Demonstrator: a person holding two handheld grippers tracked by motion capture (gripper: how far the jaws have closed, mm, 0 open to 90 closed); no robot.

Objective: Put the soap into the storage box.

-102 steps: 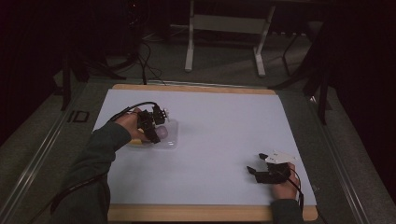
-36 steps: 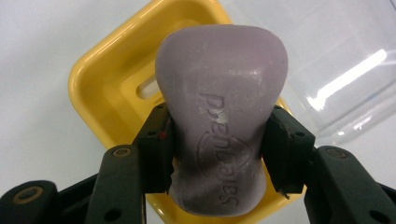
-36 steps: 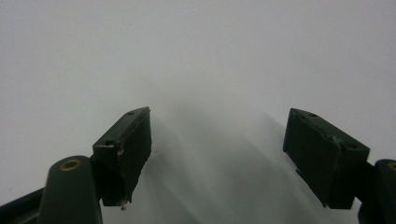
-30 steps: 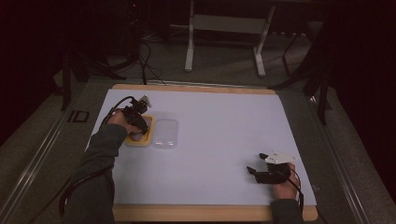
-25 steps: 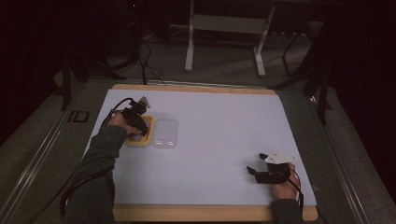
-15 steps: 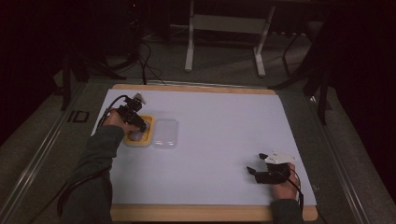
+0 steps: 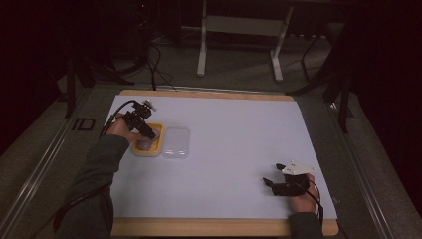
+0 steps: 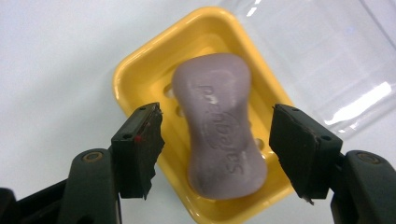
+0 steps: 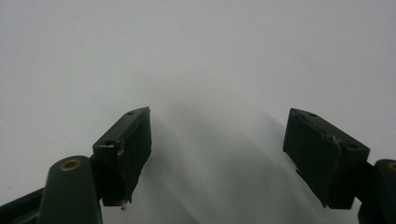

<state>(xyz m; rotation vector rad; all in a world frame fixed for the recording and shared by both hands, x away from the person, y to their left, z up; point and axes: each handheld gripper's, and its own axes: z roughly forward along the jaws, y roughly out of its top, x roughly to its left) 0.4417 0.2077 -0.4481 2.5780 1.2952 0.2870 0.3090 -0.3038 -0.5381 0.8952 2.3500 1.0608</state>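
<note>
Lilac soap bar (image 8: 219, 126) flat in yellow dish (image 8: 140, 70)

The left gripper (image 7: 149, 133) is covering part of the yellow soap dish (image 7: 158, 148) in the high view, while the clear lid (image 8: 327, 56) is running off the left gripper view's top and right edges.
</note>
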